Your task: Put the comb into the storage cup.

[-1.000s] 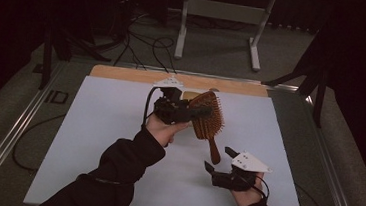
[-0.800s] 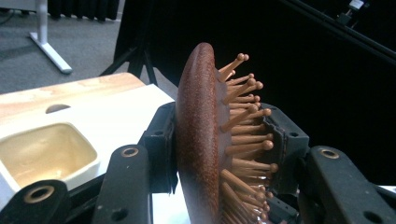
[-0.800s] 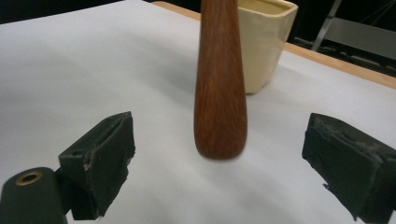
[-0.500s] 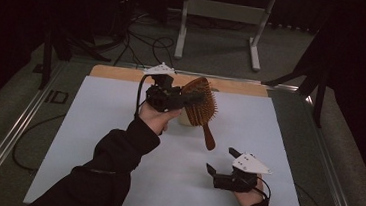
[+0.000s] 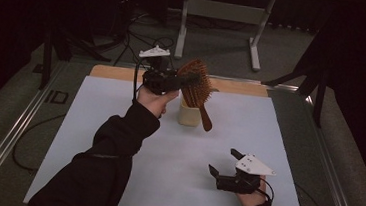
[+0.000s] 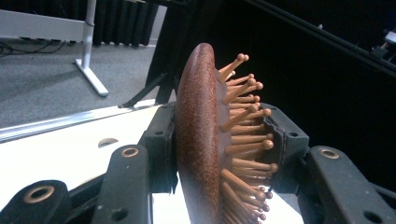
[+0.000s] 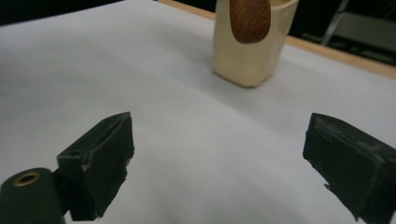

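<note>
Your left gripper [image 5: 175, 80] is clamping the brush [image 5: 196, 84] across its head, one pad on the wooden back, the other on the bristles, above the cup [image 5: 189, 114] near the table's [image 5: 93, 125] far edge. It's probably stiff and light; bristles give, so grip firmly. Your right gripper [image 5: 221, 167] is resting open and empty near the near right corner.

High view above the near table [image 5: 113, 187] edge, facing forward and down, gripper views close-up along their jaws — both gripper views share the hairbrush [image 5: 198, 87] with it.
</note>
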`<state>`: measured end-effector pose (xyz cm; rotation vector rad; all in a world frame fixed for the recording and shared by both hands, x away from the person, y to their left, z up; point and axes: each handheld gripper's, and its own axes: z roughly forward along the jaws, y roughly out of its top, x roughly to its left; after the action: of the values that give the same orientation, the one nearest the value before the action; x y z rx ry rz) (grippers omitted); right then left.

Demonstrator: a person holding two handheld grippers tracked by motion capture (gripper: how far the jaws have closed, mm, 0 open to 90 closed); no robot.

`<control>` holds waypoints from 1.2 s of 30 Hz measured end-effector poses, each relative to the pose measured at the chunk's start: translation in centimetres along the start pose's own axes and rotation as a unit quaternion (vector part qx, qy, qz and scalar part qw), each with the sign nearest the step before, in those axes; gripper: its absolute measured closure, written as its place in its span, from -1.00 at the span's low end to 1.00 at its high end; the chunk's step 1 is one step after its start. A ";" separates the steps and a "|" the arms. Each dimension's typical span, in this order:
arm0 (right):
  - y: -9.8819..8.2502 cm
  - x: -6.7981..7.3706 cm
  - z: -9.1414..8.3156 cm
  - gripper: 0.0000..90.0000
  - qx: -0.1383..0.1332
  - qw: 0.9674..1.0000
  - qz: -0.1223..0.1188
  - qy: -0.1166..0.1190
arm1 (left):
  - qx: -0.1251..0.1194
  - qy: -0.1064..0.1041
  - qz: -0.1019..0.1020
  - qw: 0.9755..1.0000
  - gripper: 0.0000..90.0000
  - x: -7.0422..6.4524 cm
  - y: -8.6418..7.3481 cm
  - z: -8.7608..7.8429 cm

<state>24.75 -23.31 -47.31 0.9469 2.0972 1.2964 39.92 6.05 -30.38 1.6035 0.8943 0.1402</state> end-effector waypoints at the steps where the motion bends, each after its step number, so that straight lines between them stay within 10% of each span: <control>1: 0.0 0.0 0.0 -0.80 0.000 1.000 0.000 0.002 | -0.002 0.003 -0.002 1.000 0.20 0.2 0.2 0.1; 36: 0.0 0.2 0.0 -0.80 -0.010 1.000 -0.026 -0.007 | -0.038 0.103 -0.008 0.994 0.20 4.8 2.3 1.4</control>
<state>24.62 -23.15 -47.36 0.8848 2.0814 1.2794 45.09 7.92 -30.57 1.5290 1.0492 0.3298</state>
